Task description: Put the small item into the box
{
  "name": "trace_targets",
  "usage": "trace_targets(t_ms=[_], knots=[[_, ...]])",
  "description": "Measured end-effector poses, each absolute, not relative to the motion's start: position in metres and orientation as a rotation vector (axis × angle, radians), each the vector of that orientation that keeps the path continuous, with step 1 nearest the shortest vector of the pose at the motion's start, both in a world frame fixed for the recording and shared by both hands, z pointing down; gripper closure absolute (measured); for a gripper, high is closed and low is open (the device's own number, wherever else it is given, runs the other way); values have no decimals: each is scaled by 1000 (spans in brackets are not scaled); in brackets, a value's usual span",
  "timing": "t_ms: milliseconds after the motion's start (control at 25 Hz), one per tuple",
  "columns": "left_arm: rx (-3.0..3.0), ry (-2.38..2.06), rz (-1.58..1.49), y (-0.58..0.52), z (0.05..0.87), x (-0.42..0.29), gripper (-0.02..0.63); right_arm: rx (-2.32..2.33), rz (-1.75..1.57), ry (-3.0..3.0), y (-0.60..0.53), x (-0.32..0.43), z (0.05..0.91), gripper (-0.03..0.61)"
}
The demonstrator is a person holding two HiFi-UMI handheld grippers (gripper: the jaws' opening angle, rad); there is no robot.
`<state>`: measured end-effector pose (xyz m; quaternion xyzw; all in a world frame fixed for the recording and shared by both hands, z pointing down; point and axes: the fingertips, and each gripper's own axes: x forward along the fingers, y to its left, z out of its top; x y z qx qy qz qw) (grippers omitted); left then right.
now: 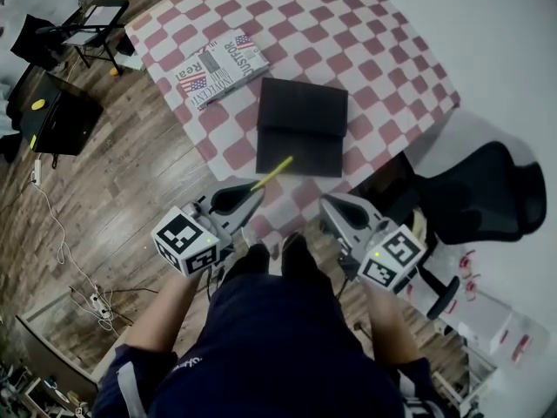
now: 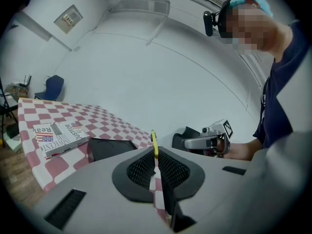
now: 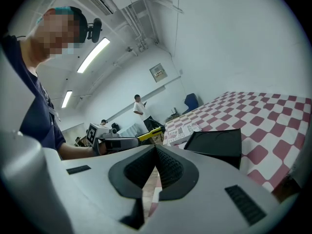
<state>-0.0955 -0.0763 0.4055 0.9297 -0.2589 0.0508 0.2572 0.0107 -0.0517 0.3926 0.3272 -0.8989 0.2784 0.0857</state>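
Observation:
A flat black box (image 1: 300, 124) lies on the checkered table (image 1: 383, 50), near its front edge. My left gripper (image 1: 252, 190) hovers just off that edge, shut on a thin yellow stick (image 1: 272, 173) whose tip reaches over the box's near side. The left gripper view shows the stick (image 2: 155, 143) pinched upright between the shut jaws of the left gripper (image 2: 155, 155), with the box (image 2: 109, 147) beyond on the left. My right gripper (image 1: 331, 203) is beside it, shut on nothing. In the right gripper view, the right gripper (image 3: 156, 150) points past the box (image 3: 217, 143).
A printed book (image 1: 222, 68) lies on the table behind the box. A black office chair (image 1: 487, 194) stands to the right. On the wooden floor at left are a folding chair (image 1: 87, 29), a black case (image 1: 57, 116) and cables (image 1: 65, 251). People (image 3: 139, 108) stand far off.

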Motion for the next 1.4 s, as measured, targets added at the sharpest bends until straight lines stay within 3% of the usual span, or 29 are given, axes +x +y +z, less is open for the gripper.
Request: trace_targets(t_ms=[1400], knots=[[2509, -352, 1078, -158, 619, 23, 568, 954, 1098, -2559, -114, 128, 483, 563]])
